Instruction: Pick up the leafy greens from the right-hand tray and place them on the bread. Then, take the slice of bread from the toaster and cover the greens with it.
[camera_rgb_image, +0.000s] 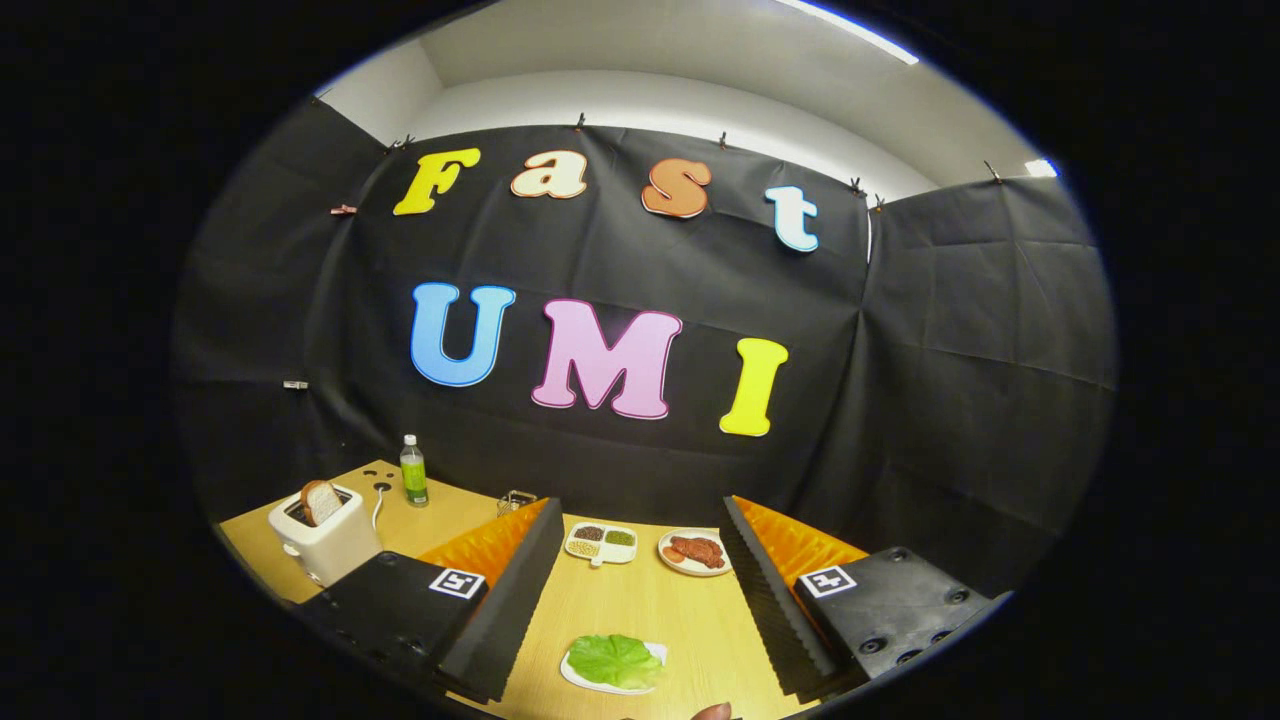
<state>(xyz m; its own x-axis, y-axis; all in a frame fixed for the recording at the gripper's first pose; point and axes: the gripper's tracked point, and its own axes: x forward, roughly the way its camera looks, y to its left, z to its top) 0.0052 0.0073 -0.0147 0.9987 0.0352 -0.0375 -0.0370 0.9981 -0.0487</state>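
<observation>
Greens (614, 660) sit on a near plate (575, 676) between the wide-open, empty gripper (640, 600) fingers, apparently already on the bread, which I can't see. Toaster (322, 540) far left holds the bread slice (320, 501) upright, ready to grab.

Lighting is even and moderately bright, from a ceiling strip light (850, 28) overhead. The wooden table (640, 610) is well lit, with soft, short shadows under objects. Fisheye distortion bends the wall's lines strongly towards the rim. Focus is acceptable centrally; the open gripper (640, 590) fingers appear slightly soft, possibly from closeness.
</observation>
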